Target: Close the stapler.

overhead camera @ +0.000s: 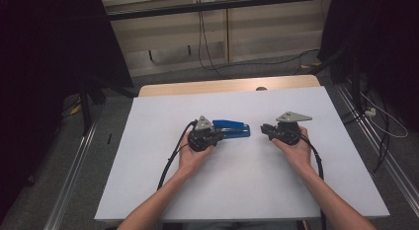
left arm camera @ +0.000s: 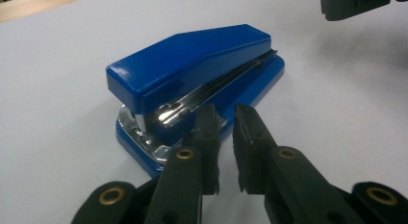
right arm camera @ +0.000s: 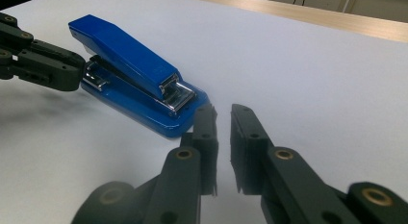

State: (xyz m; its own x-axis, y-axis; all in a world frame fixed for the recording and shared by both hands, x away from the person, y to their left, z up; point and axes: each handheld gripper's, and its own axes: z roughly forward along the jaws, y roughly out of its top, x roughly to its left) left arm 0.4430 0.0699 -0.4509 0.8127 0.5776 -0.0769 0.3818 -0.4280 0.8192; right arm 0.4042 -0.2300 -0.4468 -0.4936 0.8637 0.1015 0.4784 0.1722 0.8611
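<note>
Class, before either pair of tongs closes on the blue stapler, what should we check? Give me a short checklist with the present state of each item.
1. Stapler lies flat on the white table, closed: ok.
2. Left tongs empty, jaws a narrow gap apart with nothing between them: ok.
3. Right tongs empty, jaws a narrow gap apart: ok.
4. Left tongs lined up at the stapler's hinge end, tips right beside it: ok; whether they touch it: cannot tell.
5. Right tongs short of the stapler's front end, bare table between: not ok for a grip yet.
6. Jaw gap wide enough to take the stapler: not ok, too narrow on both.
</note>
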